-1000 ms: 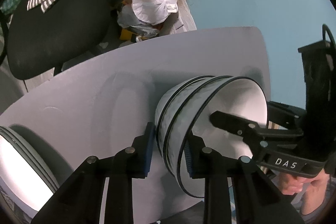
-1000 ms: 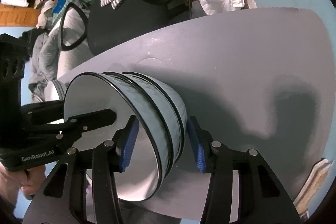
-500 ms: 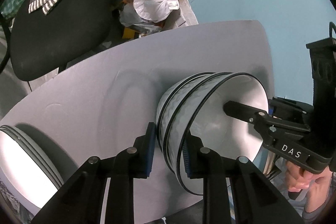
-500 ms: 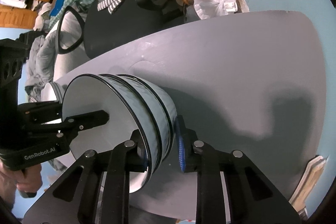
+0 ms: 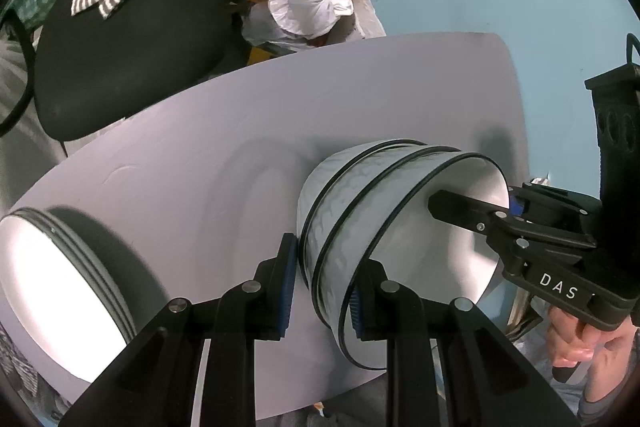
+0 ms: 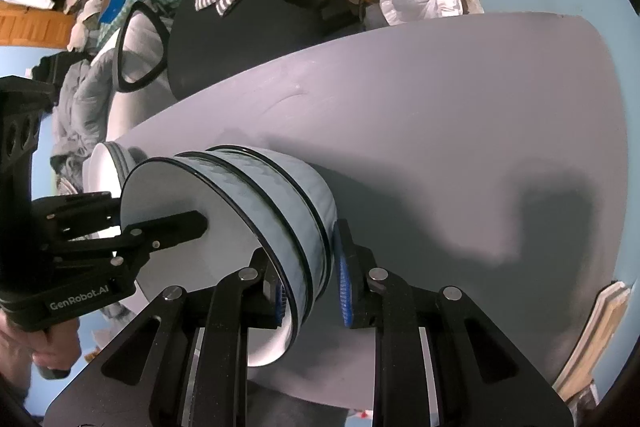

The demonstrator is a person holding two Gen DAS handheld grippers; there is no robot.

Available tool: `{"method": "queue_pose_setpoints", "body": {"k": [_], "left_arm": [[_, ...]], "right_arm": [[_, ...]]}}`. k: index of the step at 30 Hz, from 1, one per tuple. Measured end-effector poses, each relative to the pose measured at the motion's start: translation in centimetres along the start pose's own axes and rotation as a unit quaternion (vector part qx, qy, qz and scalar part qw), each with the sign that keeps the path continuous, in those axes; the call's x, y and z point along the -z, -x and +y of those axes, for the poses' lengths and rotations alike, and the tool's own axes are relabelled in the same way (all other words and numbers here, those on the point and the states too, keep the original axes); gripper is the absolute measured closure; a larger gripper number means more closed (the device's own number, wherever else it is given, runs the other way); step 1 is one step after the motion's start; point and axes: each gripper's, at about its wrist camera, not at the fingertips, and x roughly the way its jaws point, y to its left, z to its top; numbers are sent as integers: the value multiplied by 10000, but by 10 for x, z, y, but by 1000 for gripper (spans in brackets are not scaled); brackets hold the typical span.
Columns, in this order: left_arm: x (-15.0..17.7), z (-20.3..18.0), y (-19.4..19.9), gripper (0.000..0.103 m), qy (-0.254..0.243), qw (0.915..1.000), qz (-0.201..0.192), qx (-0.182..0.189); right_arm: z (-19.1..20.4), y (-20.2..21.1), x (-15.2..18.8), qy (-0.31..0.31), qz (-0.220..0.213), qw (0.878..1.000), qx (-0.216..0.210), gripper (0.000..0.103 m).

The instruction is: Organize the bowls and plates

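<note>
A nested stack of three white bowls with black rims stands on the grey table; it also shows in the right wrist view. My left gripper is shut on the stack's rim, one finger inside the top bowl. My right gripper is shut on the opposite rim, one finger inside. Each gripper shows in the other's view, with a finger reaching into the top bowl. A stack of white plates sits at the table's left end, also small in the right wrist view.
A black office chair with a striped cloth stands behind the table. A white plastic bag lies on the floor by the blue wall. The table's right edge is near the wall.
My right gripper has closed on the bowl rim over the last second. The left gripper keeps its hold. The bowl stack has shifted slightly.
</note>
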Motion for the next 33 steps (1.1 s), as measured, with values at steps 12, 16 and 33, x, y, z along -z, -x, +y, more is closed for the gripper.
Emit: {"method": "queue_pose_setpoints", "body": {"k": [12,16,33], "left_arm": [[29,21,10,81,173,9998,-81,23],[39,29,14,81,215,9997,-113,21],[86,70,48,81,406,9984,-380,45]], "right_arm": [[26,-8,9,128,69,9999,33,82],[38,-10,15,185,70,9998,82,82],[99,-18,33,434,29,9989,178,82]]}}
